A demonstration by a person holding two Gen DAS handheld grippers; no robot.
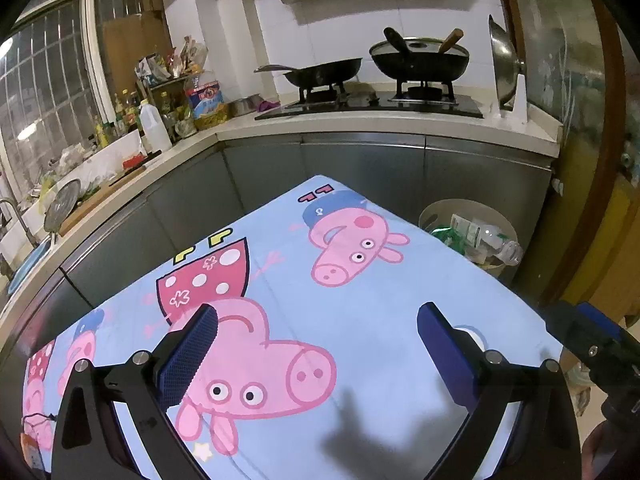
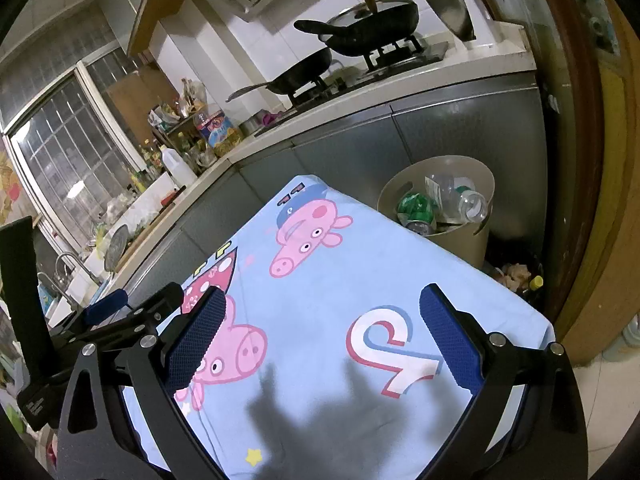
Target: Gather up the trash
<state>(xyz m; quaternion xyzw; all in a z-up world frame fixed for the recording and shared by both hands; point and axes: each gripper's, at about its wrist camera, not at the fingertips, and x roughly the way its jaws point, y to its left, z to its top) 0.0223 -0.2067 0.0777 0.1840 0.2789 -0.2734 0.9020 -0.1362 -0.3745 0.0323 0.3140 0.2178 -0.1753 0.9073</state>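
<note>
Here, left gripper [image 1: 316, 316] spread wide and empty above the cartoon-print cloth [image 1: 360, 320], right gripper [image 2: 322, 300] likewise wide apart, holding nothing, beige bin [image 2: 478, 240] just beyond the table's far right edge, trash inside: plastic bottle [image 2: 472, 202], green can [image 2: 418, 208].

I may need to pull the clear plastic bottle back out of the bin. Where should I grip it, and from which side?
Grip the clear plastic bottle by its neck end, which sticks out over the bin rim; its body is wedged among other trash. Probably come from above, fingers across the neck.
</note>
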